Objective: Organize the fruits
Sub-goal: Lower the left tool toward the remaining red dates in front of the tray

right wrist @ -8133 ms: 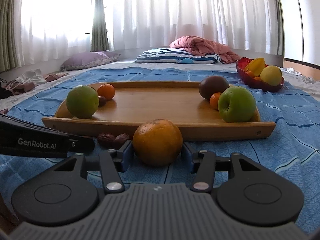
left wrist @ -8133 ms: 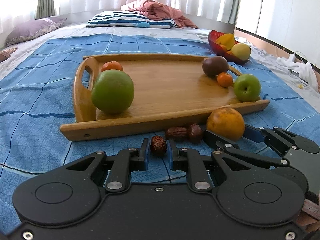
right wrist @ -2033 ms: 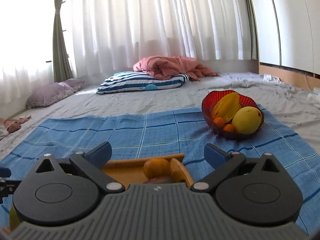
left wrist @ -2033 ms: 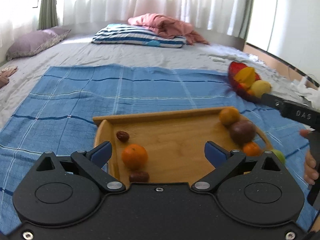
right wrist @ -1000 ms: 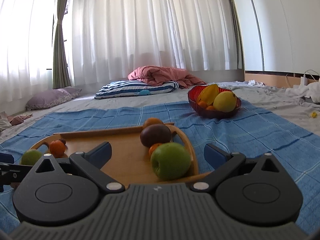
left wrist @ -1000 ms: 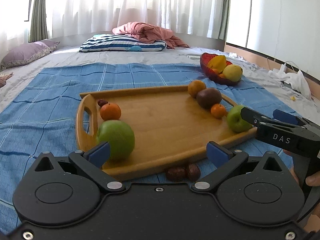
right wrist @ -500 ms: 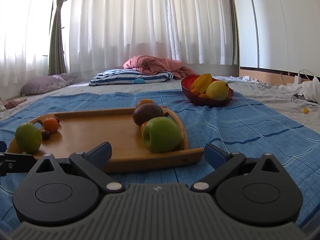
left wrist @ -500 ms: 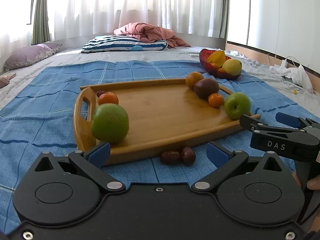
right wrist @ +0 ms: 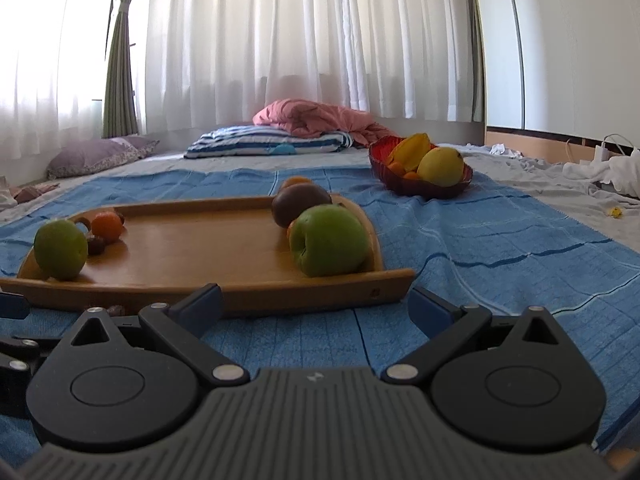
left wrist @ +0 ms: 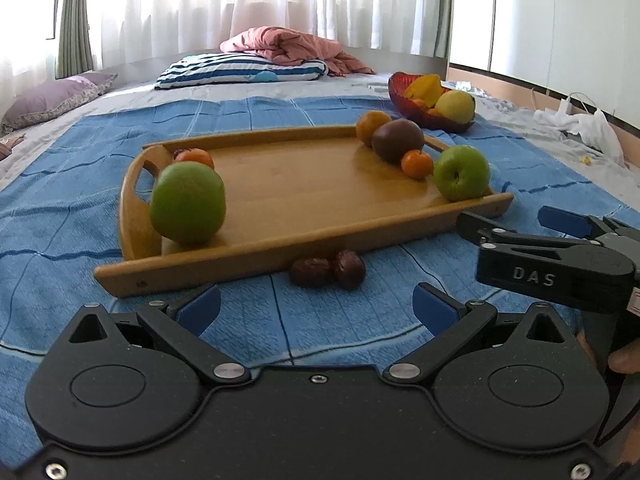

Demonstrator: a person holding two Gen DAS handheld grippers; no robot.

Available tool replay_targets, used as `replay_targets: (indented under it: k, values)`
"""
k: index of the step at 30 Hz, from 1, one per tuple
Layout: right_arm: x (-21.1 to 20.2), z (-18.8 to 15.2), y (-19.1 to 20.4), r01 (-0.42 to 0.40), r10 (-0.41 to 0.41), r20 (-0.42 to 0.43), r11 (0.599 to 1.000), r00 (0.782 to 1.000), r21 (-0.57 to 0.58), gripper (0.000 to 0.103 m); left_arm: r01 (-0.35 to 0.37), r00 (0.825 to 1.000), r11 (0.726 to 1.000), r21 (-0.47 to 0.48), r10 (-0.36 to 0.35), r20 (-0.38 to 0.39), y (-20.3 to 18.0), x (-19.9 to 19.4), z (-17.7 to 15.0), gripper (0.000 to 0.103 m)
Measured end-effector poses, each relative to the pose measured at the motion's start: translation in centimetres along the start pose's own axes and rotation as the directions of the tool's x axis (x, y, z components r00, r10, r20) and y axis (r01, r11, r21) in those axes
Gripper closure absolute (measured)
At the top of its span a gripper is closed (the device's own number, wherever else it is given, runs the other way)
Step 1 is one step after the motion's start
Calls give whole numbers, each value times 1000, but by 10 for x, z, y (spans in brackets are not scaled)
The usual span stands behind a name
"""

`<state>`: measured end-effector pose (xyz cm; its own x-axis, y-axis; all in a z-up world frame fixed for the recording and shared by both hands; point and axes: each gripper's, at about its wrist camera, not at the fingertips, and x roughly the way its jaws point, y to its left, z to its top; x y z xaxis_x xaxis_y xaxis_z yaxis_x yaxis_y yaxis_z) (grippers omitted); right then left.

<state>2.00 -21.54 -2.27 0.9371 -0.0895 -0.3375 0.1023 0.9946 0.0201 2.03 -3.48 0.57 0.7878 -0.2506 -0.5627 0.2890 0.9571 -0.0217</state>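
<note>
Dates [left wrist: 327, 269], 2, on cloth just ahead of left gripper [left wrist: 316, 307]; both grippers spread wide, empty.

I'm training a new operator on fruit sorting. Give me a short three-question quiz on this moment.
1. True or false: the two dates lie inside the wooden tray.
2. Which fruit sits at the tray's near right corner: A) green apple, B) banana, C) lemon?
3. Fill in: the jaws of the left gripper and the right gripper are both ____.

Key: 1 false, they lie on the blue cloth in front of the tray; 2 A; 3 open.
</note>
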Motion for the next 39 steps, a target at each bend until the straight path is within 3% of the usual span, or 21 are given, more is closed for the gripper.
replay_targets:
  k: [5,11,19,25,32,39]
  values:
    - [1,-1,3,-7,7,4,1000,1000,-16,0,2,1000,1000,-5,-2,-7,-5,3,-5,1]
    - [1,-2,5,-20,20,1,999,1000,-41,0,-5,1000,1000,-22,5,2,-2,2,-3,9]
    - [-4,-3,13,-85,85,-8,994,996,-64,0,-43,999,996,-72,43,-1,15,2,3,49]
    - [-6,-4,24,-158,157,-23,983,987,-93,0,-31,999,995,-91,28,-24,20,11,7,63]
    - [-3,-4,25,-206,203,-47,976,978,-74,2,-8,999,994,-111,4,-39,25,20,11,65]
    - [-3,-5,30,-226,221,-56,968,974,-112,2,17,999,992,-128,-24,-49,25,24,13,73]
